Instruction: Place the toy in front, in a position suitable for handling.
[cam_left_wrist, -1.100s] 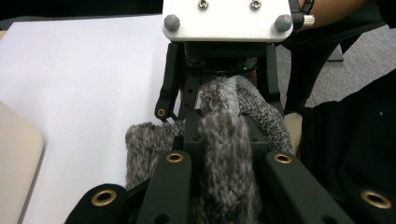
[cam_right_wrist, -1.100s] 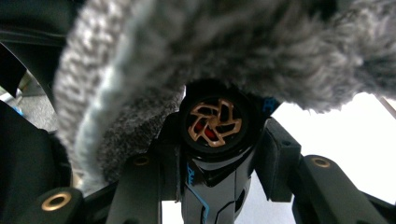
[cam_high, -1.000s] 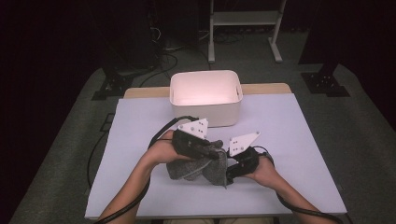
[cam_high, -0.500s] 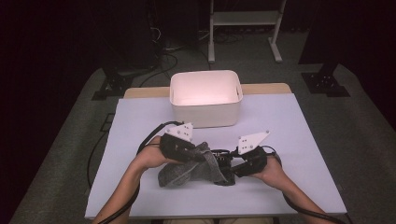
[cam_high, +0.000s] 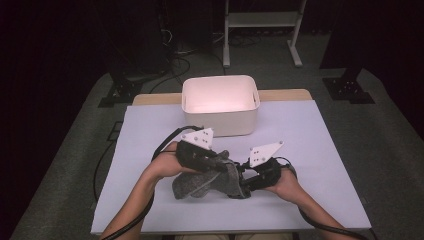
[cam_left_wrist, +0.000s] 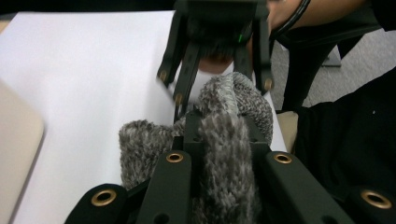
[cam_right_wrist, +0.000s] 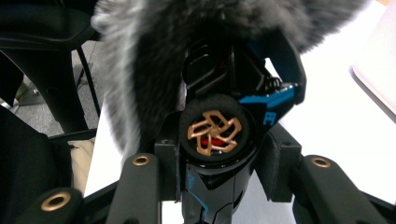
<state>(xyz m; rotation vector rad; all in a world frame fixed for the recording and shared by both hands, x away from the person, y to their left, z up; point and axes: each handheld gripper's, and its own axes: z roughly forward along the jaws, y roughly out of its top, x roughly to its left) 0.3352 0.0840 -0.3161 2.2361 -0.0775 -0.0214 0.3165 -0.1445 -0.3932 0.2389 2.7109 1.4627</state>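
My left gripper (cam_left_wrist: 219, 140) pinches the soft, light grey knit (cam_high: 200, 182). My right gripper (cam_right_wrist: 219, 140) clamps a rigid black gadget (cam_right_wrist: 219, 116) under the knit's 3 o'clock end. I'd grip the knit's thick cuff; it looks floppy.

Grey-flecked knit sock (cam_high: 205, 182) — white table cover (cam_high: 310, 135), cream bin (cam_high: 220, 122), black tools.

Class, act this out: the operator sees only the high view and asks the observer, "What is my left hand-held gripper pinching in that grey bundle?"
Observer: The left hand-held gripper has its jaws shut on a fold of the grey knit cloth.
Operator: And the right one?
Observer: The right hand-held gripper clamps a black-and-blue object, not the cloth.
Operator: Any marking on it?
Observer: Its round end carries a bronze spoked emblem, and the cloth hangs over its far part.
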